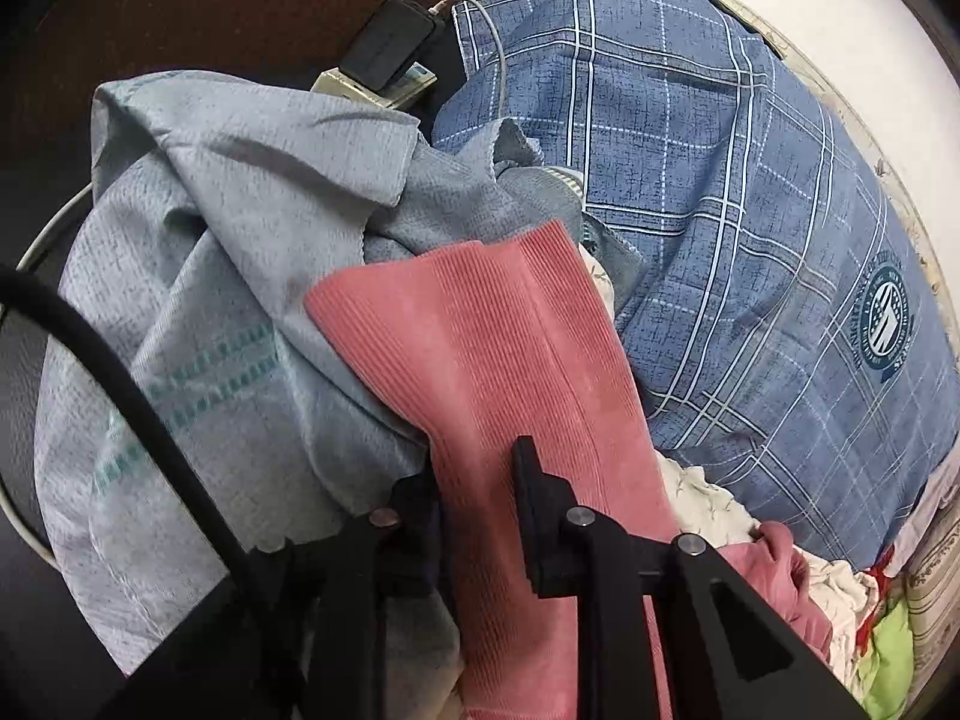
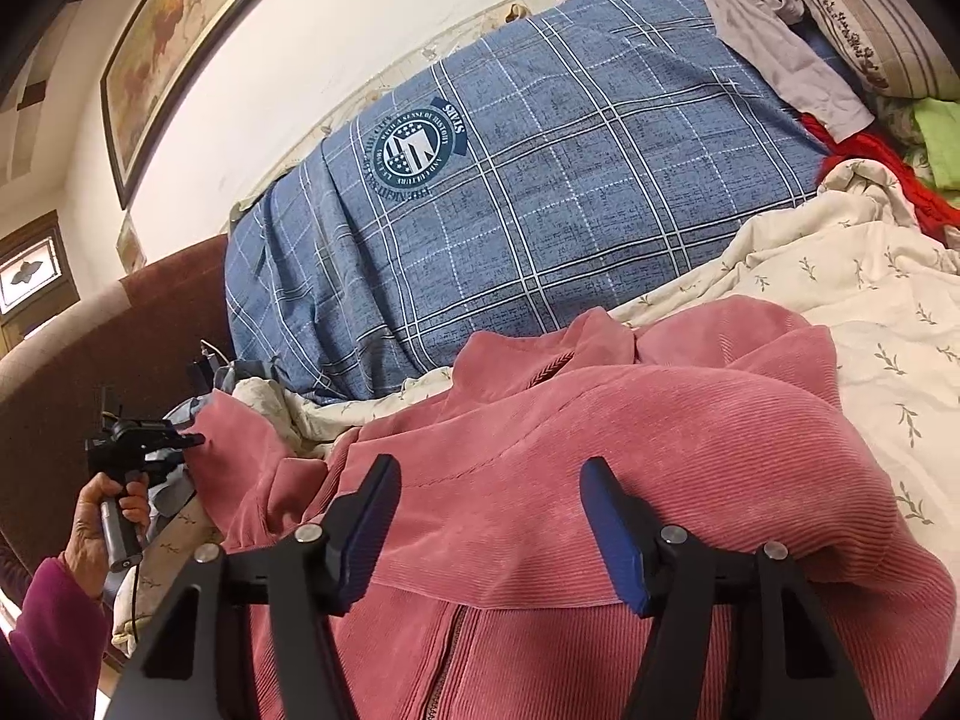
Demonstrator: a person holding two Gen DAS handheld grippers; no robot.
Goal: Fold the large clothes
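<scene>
Pink corduroy jacket (image 2: 600, 450) rumpled | left gripper (image 1: 474, 480) clamps sleeve | right gripper (image 2: 489, 516) released above it

1. The pink jacket (image 2: 600, 450) is running off the bottom edge of the right wrist view, hiding its hem.
2. The pink sleeve (image 1: 480, 348) is covering the left finger of the left tool (image 1: 474, 480).
3. The round badge lettering on the blue checked quilt (image 2: 540, 180) is reading too small to make out.
4. The sleeve is hiding the person's arm above the hand (image 2: 111, 516).
</scene>
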